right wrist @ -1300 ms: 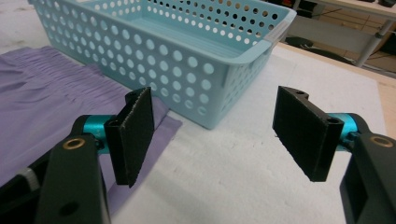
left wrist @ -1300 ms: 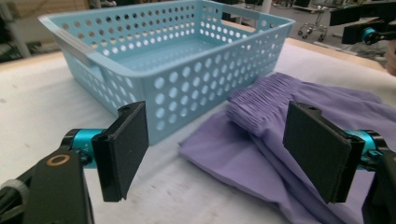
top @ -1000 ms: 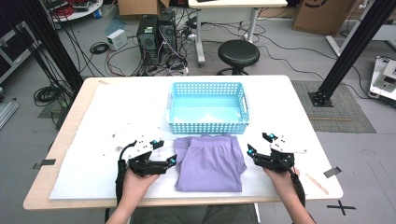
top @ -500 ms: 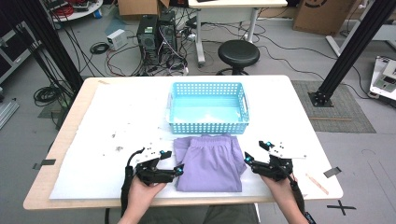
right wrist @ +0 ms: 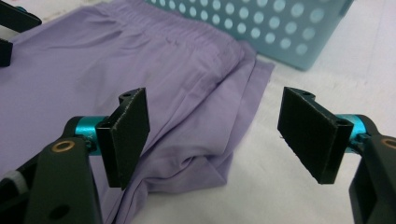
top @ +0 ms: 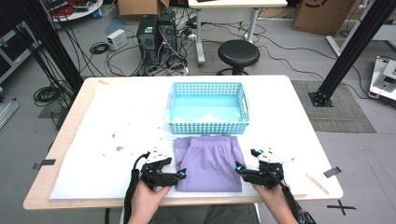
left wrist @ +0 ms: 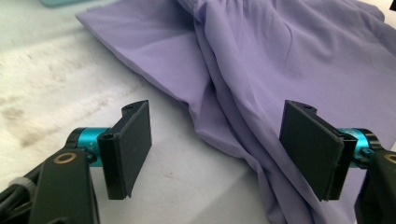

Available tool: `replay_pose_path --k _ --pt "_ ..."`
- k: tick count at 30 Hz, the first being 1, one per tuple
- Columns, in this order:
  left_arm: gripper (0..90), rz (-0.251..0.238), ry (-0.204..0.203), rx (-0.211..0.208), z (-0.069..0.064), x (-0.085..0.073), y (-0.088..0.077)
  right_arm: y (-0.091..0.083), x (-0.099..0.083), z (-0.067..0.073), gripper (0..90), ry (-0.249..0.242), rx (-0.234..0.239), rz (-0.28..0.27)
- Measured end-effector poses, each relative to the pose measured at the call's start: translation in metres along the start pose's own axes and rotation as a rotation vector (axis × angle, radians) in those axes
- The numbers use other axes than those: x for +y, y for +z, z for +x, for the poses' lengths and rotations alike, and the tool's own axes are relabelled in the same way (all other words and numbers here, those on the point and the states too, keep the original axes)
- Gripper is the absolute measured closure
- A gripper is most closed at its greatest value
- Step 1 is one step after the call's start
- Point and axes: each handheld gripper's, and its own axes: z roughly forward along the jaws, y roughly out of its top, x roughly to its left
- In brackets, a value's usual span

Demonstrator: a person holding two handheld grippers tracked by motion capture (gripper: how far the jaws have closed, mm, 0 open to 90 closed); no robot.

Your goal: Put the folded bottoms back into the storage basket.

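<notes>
The folded purple shorts [top: 209,161] lie flat on the white table cover [top: 116,121], just in front of the light blue perforated basket [top: 208,108].

The left gripper [top: 182,174] stands at the left near corner of the shorts. Its jaws are spread wide; the cloth edge runs between them and lies under the right-hand jaw, unclamped.

The right gripper [top: 238,168] stands at the right near corner. Its jaws have just been opening and stand released; the folded corner lies between them, toward the left-hand jaw, not pinched.
</notes>
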Motion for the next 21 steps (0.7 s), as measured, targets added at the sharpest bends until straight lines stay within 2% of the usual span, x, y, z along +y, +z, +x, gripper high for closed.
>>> replay_pose_path --k 3,6,11,13,14,18,21 --pt "25.3 0.002 -0.010 0.005 -0.002 0.001 0.002 0.005 0.000 0.000 25.5 0.023 0.012 0.045" --pt "25.3 -0.002 -0.019 0.000 -0.003 0.003 0.005 0.011 0.001 0.001 25.5 0.065 0.045 0.094" --pt "25.3 -0.001 -0.027 0.001 -0.005 0.006 0.010 0.021 0.003 0.004 23.1 0.130 0.043 0.156" --pt "25.4 0.000 -0.025 0.003 -0.005 0.006 0.010 0.026 0.002 0.002 21.8 0.174 0.043 0.203" --pt "25.4 0.001 -0.023 0.003 -0.005 0.006 0.010 0.027 0.002 0.001 21.8 0.184 0.049 0.209" --pt "25.8 -0.003 -0.025 -0.003 -0.004 0.006 0.010 0.022 0.003 -0.004 22.2 0.201 0.060 0.188" --pt "25.8 -0.004 -0.025 -0.005 -0.004 0.006 0.010 0.011 0.006 -0.006 23.6 0.204 0.057 0.110"
